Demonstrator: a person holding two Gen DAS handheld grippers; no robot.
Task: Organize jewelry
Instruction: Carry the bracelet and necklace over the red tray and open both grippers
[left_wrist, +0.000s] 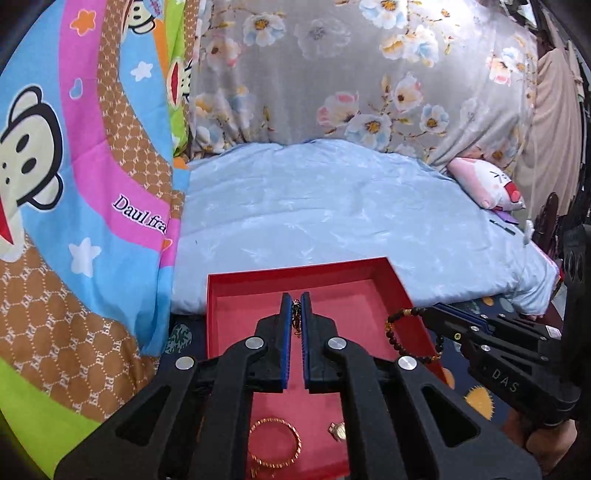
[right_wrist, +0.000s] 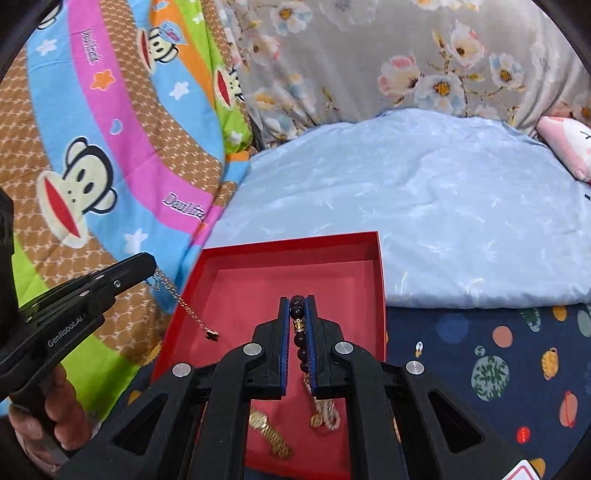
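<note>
Landmark: the red box (right_wrist: 371, 258), open-topped, lying on the bed at the near edge of the pale blue quilt (right_wrist: 424, 206).

Left gripper (left_wrist: 296, 306): fingers closed on a thin chain necklace (right_wrist: 184, 301). From the right wrist view the chain hangs off the fingertips at the box's left wall and slants down into the box, its small dark pendant just above or touching the floor; which, I cannot tell. The gripper is held nearly level, pointing across the left rim.

Right gripper (right_wrist: 297, 301): fingers clamped on a dark bead bracelet (left_wrist: 410, 334). The left wrist view shows the loop dangling from the fingertips over the box's right wall, hanging partly outside it. The gripper points in from the right.

Already on the box floor, near side: a gold bangle (left_wrist: 275, 443), a gold watch (right_wrist: 267, 430) and a pale chain with a round charm (right_wrist: 325, 415).

Judgement: both pieces are poised for release. The necklace is better placed, being over the floor. The bracelet needs carrying further toward the box centre first, or it may drop astride the wall.
</note>
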